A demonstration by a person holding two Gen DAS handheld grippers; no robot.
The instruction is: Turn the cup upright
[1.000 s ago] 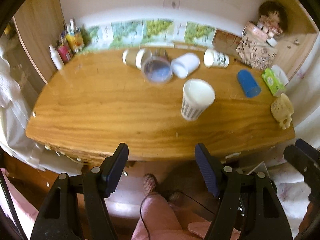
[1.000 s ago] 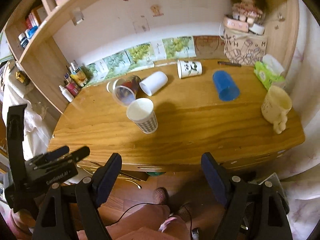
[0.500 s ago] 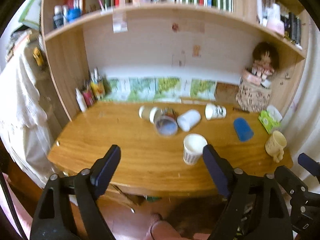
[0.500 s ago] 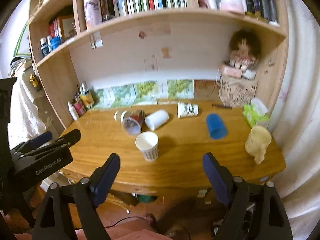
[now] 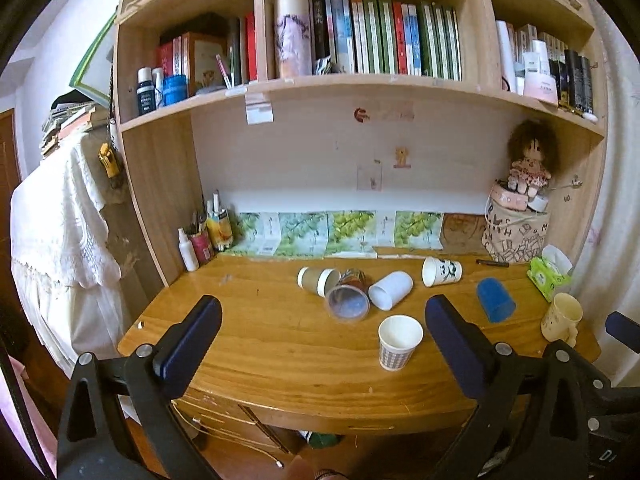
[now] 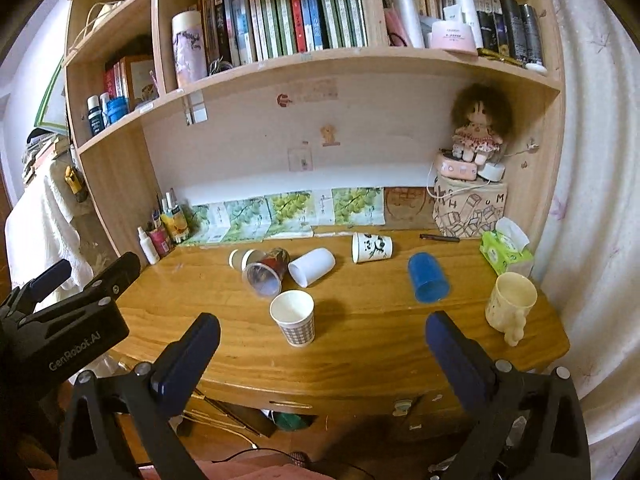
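Note:
Several cups lie on their sides on the wooden desk [image 5: 260,344]: a brown paper cup [image 5: 316,279], a clear plastic cup [image 5: 347,299], a white cup [image 5: 391,290], a printed white cup [image 5: 441,271] and a blue cup [image 5: 495,299]. A checked paper cup [image 5: 399,342] stands upright near the front, also in the right wrist view [image 6: 293,322]. A cream mug [image 6: 510,306] stands upright at the right. My left gripper [image 5: 320,344] and right gripper [image 6: 320,348] are both open and empty, held back from the desk's front edge.
Bottles and a pen pot [image 5: 202,236] stand at the back left. A patterned bag [image 5: 514,236] with a doll on top and a green tissue pack [image 5: 548,274] sit at the back right. Bookshelves hang above the desk. A white cloth [image 5: 60,240] hangs at the left.
Both grippers have tilted upward and pulled back from the desk, so the shelves now show. The cups have not moved. Both stay open.

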